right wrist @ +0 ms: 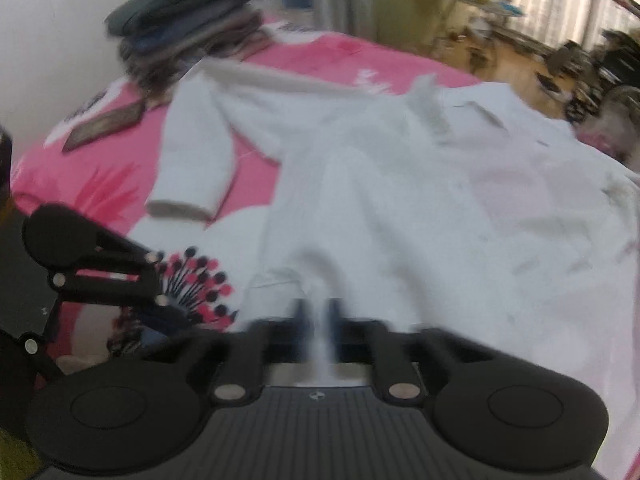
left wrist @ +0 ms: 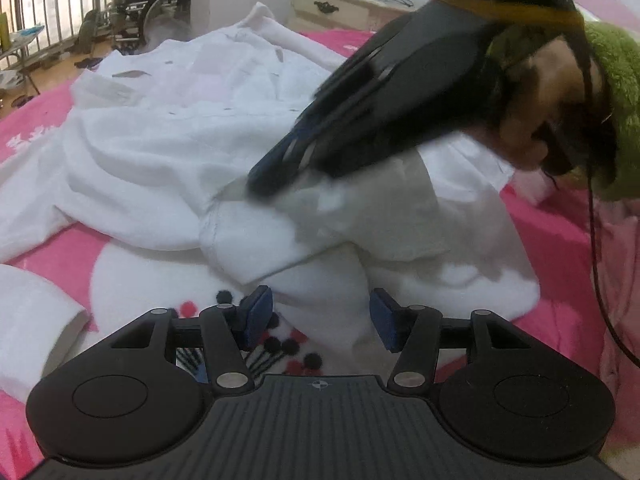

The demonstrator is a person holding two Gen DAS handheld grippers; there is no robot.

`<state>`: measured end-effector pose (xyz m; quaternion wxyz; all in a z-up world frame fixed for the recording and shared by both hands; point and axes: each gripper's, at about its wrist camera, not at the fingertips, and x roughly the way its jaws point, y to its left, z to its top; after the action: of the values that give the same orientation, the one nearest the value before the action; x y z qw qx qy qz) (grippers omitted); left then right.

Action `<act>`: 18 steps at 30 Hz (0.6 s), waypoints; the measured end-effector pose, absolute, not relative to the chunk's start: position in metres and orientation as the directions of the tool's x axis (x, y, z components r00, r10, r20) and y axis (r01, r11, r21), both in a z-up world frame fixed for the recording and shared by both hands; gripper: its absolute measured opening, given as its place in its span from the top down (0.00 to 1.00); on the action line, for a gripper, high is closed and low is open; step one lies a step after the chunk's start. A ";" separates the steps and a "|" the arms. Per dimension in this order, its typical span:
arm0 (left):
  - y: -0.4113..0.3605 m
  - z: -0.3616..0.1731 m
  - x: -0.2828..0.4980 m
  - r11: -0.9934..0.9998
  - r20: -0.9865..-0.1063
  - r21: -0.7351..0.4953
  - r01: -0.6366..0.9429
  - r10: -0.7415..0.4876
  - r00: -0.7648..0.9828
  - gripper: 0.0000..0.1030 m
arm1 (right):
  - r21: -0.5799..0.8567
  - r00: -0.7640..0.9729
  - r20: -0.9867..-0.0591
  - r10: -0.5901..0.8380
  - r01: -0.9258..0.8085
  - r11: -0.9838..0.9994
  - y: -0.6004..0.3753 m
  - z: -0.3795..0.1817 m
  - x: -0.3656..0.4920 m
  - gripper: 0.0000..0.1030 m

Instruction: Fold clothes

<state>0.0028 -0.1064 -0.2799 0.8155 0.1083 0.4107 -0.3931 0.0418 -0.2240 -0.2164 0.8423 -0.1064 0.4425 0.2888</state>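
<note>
Pinching a fold of the white shirt [right wrist: 400, 184] at lower centre, the right gripper [right wrist: 318, 316] lifts it off the pink bed [right wrist: 80, 172], probably to straighten it, while the left gripper [left wrist: 320, 320] hovers spread nearby.

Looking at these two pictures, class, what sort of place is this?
Probably a bedroom at home: a pink bedspread under a white garment, a bedside cabinet, and a pile of folded clothes.

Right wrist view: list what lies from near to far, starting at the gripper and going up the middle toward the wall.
Right gripper pinching a fold of cloth → white garment spread out → pink bedspread → stack of dark folded clothes by the wall.
</note>
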 end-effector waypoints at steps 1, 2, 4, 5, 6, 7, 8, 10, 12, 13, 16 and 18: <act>-0.103 -0.278 0.003 0.669 -0.749 -0.149 0.728 -0.557 0.359 0.47 | 0.092 0.467 -0.789 0.400 -0.553 0.828 -0.234 -0.209 0.039 0.98; -0.100 -0.277 0.004 0.676 -0.746 -0.153 0.721 -0.558 0.364 0.46 | 0.092 0.490 -0.777 0.395 -0.532 0.842 -0.243 -0.201 0.033 0.99; -0.094 -0.274 0.007 0.692 -0.738 -0.161 0.704 -0.558 0.380 0.46 | 0.093 0.534 -0.754 0.383 -0.489 0.867 -0.262 -0.186 0.023 0.99; -0.092 -0.273 0.010 0.702 -0.733 -0.164 0.693 -0.557 0.390 0.46 | 0.094 0.556 -0.742 0.375 -0.468 0.879 -0.271 -0.179 0.018 0.99; -0.089 -0.271 0.012 0.711 -0.728 -0.168 0.683 -0.557 0.400 0.46 | 0.082 0.565 -0.740 0.364 -0.461 0.883 -0.278 -0.176 0.016 0.99; -0.088 -0.269 0.014 0.714 -0.721 -0.180 0.677 -0.564 0.403 0.45 | 0.064 0.575 -0.736 0.357 -0.466 0.883 -0.282 -0.172 0.011 0.99; -0.088 -0.268 0.016 0.716 -0.714 -0.191 0.671 -0.570 0.405 0.45 | 0.045 0.585 -0.731 0.350 -0.471 0.881 -0.286 -0.167 0.006 0.99; -0.091 -0.265 0.018 0.707 -0.699 -0.198 0.679 -0.588 0.408 0.45 | -0.007 0.599 -0.712 0.365 -0.526 0.850 -0.290 -0.156 -0.011 0.99; -0.096 -0.263 0.020 0.697 -0.691 -0.183 0.693 -0.593 0.413 0.45 | -0.062 0.603 -0.705 0.374 -0.577 0.814 -0.288 -0.146 -0.025 0.99; -0.099 -0.262 0.020 0.688 -0.688 -0.167 0.707 -0.595 0.416 0.45 | -0.093 0.597 -0.711 0.371 -0.603 0.793 -0.286 -0.141 -0.032 0.99; -0.109 -0.259 0.020 0.650 -0.677 -0.120 0.750 -0.606 0.417 0.45 | -0.167 0.583 -0.727 0.362 -0.662 0.731 -0.277 -0.130 -0.046 0.99; -0.119 -0.257 0.022 0.614 -0.669 -0.092 0.784 -0.621 0.408 0.45 | -0.195 0.586 -0.724 0.363 -0.679 0.707 -0.271 -0.124 -0.050 0.99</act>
<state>0.0220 -0.1185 -0.2570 0.8306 0.1190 0.3422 -0.4230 -0.0501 -0.2713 -0.1236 0.8595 -0.2332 0.3390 0.3032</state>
